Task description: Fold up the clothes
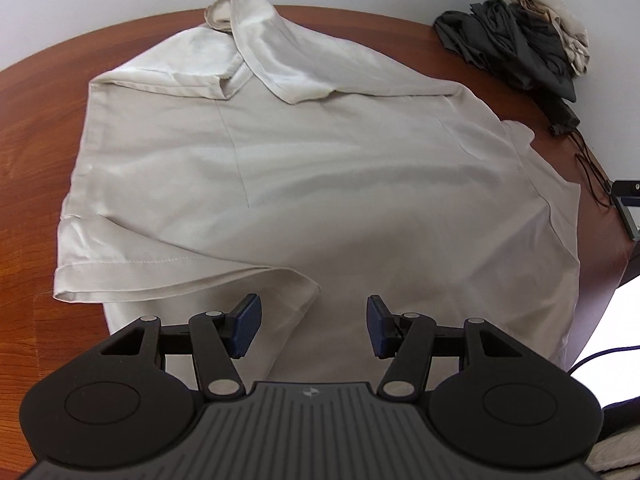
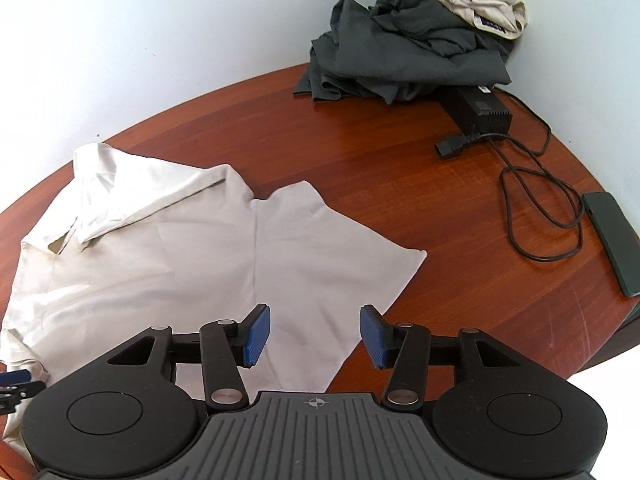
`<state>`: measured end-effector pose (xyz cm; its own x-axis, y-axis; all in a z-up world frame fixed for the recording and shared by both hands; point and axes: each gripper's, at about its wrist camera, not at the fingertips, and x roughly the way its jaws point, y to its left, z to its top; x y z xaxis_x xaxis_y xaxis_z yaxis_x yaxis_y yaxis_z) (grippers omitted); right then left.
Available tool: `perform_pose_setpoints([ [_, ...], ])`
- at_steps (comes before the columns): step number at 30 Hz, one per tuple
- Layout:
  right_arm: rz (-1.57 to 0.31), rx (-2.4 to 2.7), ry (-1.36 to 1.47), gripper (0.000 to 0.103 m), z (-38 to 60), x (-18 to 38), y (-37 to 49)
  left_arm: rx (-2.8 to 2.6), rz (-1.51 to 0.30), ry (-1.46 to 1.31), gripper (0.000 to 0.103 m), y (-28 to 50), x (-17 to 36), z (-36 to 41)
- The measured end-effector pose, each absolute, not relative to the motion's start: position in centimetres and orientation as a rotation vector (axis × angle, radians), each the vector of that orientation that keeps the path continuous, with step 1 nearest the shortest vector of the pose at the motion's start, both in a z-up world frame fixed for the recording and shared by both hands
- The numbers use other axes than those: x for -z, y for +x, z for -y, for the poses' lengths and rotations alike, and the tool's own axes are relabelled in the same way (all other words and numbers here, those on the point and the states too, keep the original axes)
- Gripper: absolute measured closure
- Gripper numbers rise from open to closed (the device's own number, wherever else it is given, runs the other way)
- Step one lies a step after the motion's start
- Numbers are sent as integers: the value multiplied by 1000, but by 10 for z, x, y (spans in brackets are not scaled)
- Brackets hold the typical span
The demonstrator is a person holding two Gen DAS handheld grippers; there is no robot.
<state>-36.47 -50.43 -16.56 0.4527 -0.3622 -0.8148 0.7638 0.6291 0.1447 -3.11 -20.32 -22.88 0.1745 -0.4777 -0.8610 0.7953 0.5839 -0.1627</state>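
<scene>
Both claws, left claw [image 1: 314,326] and right claw [image 2: 314,336], are hovering wide and empty over the beige shirt [image 1: 320,184] lying on the tabletop [image 2: 400,168], risking pinching extra layers and dragging the folded sleeve [image 1: 180,276] loose.

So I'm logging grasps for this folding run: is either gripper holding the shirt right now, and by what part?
Nothing is held. The left gripper and right gripper both hang open above the beige shirt, with no cloth between their pads.

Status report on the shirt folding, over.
Left claw open, empty, over the shirt. Right claw open, empty, over the right sleeve. Sleeves not yet folded. Clothes pile and cable well clear.
</scene>
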Motion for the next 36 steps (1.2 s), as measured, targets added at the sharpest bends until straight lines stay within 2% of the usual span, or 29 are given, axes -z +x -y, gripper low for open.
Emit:
perform_pose_setpoints([
  [2, -836, 739, 541, 50, 500, 163, -364, 926, -1048, 364, 45, -30, 232, 202],
  [4, -838, 736, 535, 50, 498, 161, -362, 923, -1054, 357, 53, -28, 235, 200],
  [5, -839, 734, 531, 50, 496, 160, -362, 925, -1047, 352, 59, -27, 237, 198],
  [8, -843, 726, 515, 50, 492, 157, -357, 920, -1028, 328, 91, -25, 239, 192],
  [11, -843, 716, 495, 50, 488, 152, -352, 880, -993, 269, 99, -21, 234, 179],
  [20, -832, 674, 464, 50, 463, 145, -328, 638, -880, 106, 99, 5, 199, 104],
  [28, -865, 654, 495, 50, 434, 158, -312, 521, -898, 74, 98, 30, 191, 52],
  [31, -877, 664, 509, 50, 422, 165, -313, 593, -901, 95, 89, 29, 188, 52],
  [33, -883, 673, 519, 50, 416, 169, -316, 645, -898, 125, 77, 26, 186, 58],
  [35, -888, 680, 530, 50, 411, 172, -319, 704, -897, 158, 70, 20, 185, 66],
  [36, -889, 684, 534, 50, 409, 173, -321, 733, -896, 171, 69, 18, 185, 71],
])
